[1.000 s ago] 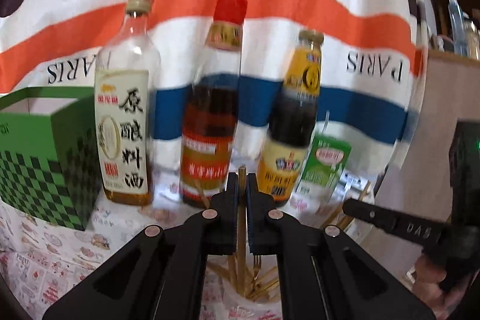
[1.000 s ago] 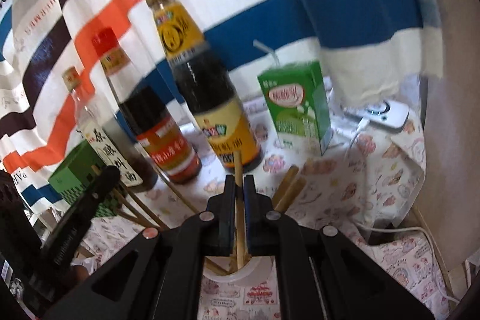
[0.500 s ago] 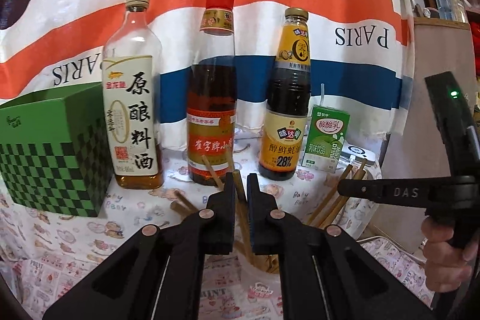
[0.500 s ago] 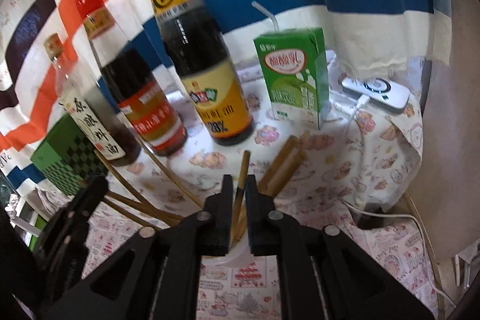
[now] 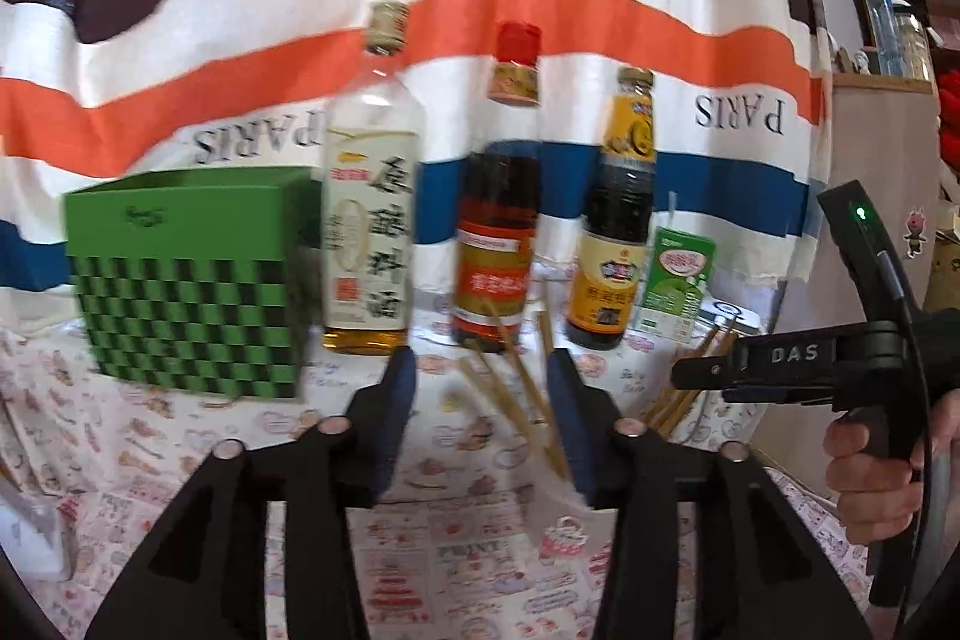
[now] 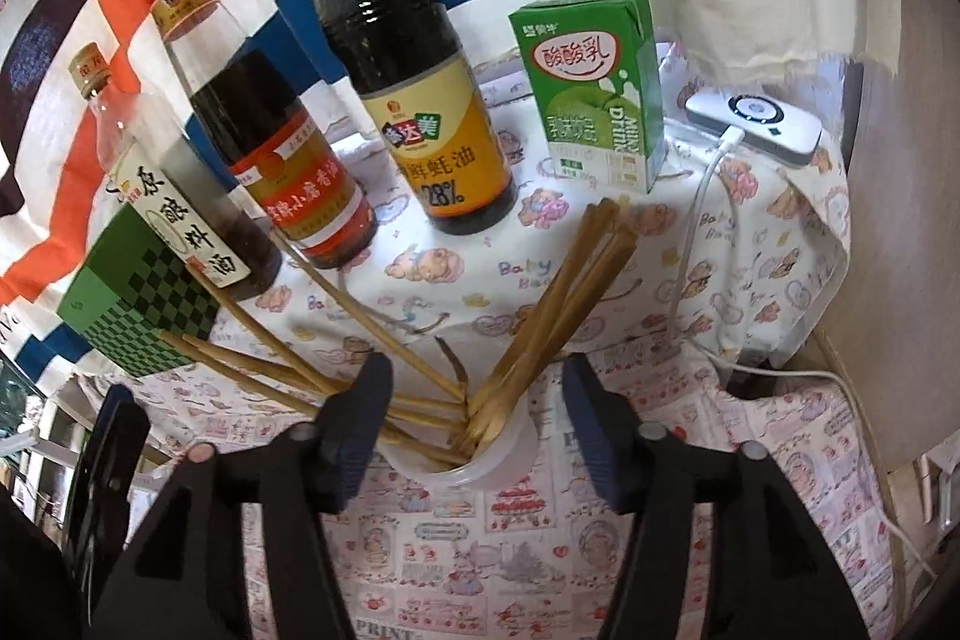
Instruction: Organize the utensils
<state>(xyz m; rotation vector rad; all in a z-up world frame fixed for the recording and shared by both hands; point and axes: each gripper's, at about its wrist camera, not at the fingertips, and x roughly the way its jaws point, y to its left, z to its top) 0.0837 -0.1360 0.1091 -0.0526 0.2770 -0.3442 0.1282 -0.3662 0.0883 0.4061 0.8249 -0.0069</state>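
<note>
- Far to the left of the left gripper (image 5: pixel 480 388), a green checkered box (image 5: pixel 186 280) stood on the printed tablecloth (image 5: pixel 456 550).
- Ahead and slightly left of that gripper stood a clear bottle (image 5: pixel 372 220) with a pale label; the picture was blurred there, so its print could not be read.
- The left gripper's jaws stood wide apart and held nothing; through the gap showed loose chopsticks (image 5: pixel 516 376), leaning out toward the bottles.
- Directly ahead stood a red-capped bottle (image 5: pixel 501 220), and to its right a dark sauce bottle (image 5: pixel 618 220) with a yellow label.
- Right of that stood a green milk carton (image 5: pixel 675 280).
- Far right, a hand (image 5: pixel 876 466) gripped the handle of the right gripper (image 6: pixel 474 388).
- In the right wrist view, that gripper's jaws were also spread wide and empty.
- Just beneath and between them sat a translucent cup (image 6: pixel 474 460) holding the chopsticks, which fanned out to the left and to the upper right.
- Ahead and to the right, a white device (image 6: pixel 756 124) with a cable lay beyond the carton.
</note>
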